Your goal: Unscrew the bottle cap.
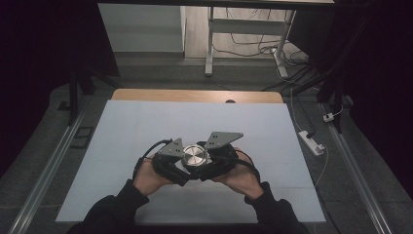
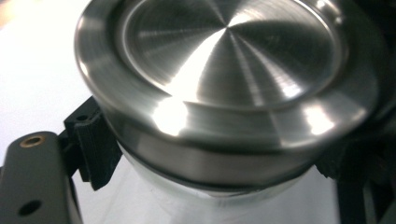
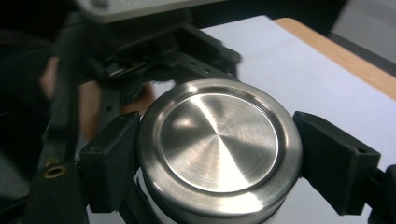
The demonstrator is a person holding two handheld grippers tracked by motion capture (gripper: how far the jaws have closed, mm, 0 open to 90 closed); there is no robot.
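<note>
With both grippers on the steel-lidded jar above the table, we brace its clear body w/ the left gripper, jaws clamped below the lid, while the right gripper pinches the lid, prob. to twist it.

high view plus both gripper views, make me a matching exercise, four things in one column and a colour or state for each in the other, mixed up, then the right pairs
Things:
1. metal lid
2. left gripper
3. table cover
4. table edge

Colour or state:
A. bare wood, at the far side
B. pale sheet, spread flat
C. brushed silver, round, clamped at its rim by the right gripper
D. black jaws shut on the clear jar below the lid

Pairs: 1-C, 2-D, 3-B, 4-A
</note>
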